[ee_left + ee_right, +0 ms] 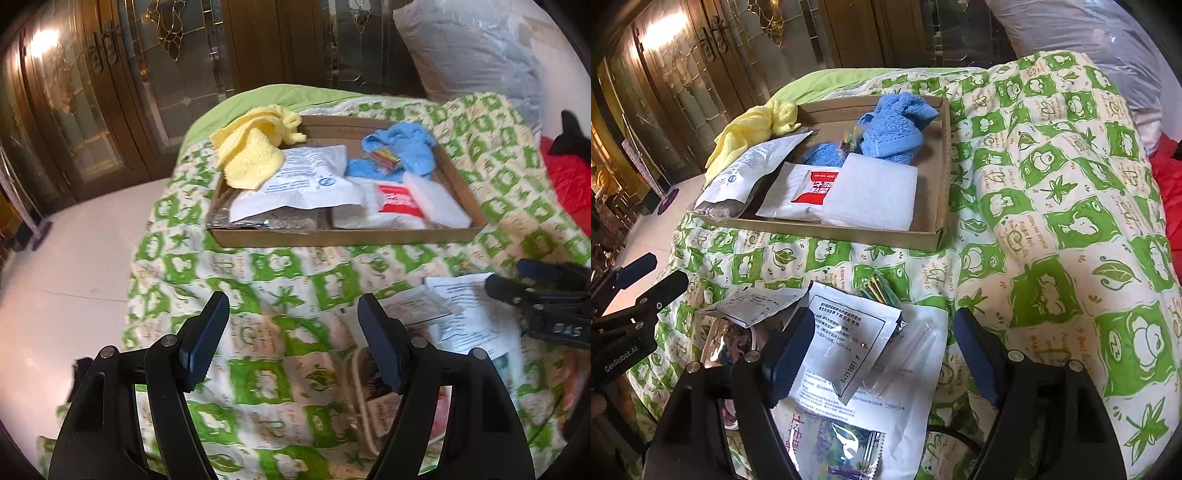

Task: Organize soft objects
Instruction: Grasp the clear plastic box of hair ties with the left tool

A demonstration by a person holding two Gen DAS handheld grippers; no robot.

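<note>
A shallow cardboard tray (pixel 343 236) (pixel 923 236) lies on a green-and-white quilt. It holds a yellow towel (pixel 251 147) (pixel 753 125) draped over its left rim, a blue towel (pixel 399 147) (pixel 894 129), white pouches (pixel 306 177) (pixel 746 166), a red-labelled packet (pixel 399 199) (pixel 816 188) and a white pad (pixel 875 192). My left gripper (pixel 291 339) is open and empty above the quilt, short of the tray. My right gripper (pixel 882 350) is open over several loose white sachets (pixel 849 332) (pixel 461 314) near the quilt's front.
The quilt (pixel 1052 184) covers a bed with a green sheet (pixel 258 99). A plastic-wrapped pillow (pixel 472 48) and red cloth (pixel 569 177) lie at the right. Wooden glass-panelled doors (pixel 92 92) stand behind, white floor (pixel 74 277) at the left. A small green packet (pixel 879 288) lies by the sachets.
</note>
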